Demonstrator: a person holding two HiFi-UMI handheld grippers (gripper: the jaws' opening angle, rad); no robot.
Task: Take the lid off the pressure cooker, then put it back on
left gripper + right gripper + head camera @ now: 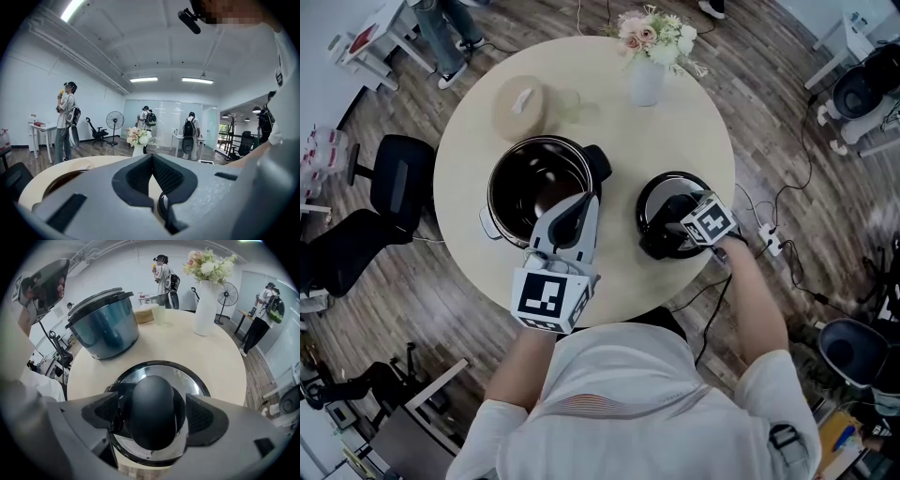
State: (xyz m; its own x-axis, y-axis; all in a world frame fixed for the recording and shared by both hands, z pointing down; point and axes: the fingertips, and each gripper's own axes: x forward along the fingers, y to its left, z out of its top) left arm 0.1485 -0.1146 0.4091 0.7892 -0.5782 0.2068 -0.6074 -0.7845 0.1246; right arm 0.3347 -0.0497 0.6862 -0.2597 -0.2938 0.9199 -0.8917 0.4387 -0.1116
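- Cooker (499, 211) and lid (661, 192) are seen apart on a round beige table (459, 159); the table is the largest thing in view, with wood floor around it.
- The cooker is set on the left half of the table, uncovered, its dark, shiny inside open to the top. What lies in it cannot be made out.
- The lid is laid flat on the table just right of the cooker, not touching it, with its black handle (152, 394) upward.
- The left gripper (152, 157) is held over the cooker's near rim. Its jaws are closed tip to tip, and nothing is gripped.
- The right gripper (151, 409) is placed over the lid. Its jaws are spread to either side of the handle, with a gap shown at the right pad, so the handle is not clamped.
- A white vase (646, 82) is stood at the far edge, and pale flowers (656, 37) are held in it.
- A round tan box (520, 108) is set beyond the cooker, with a clear glass (567, 105) just beside it.
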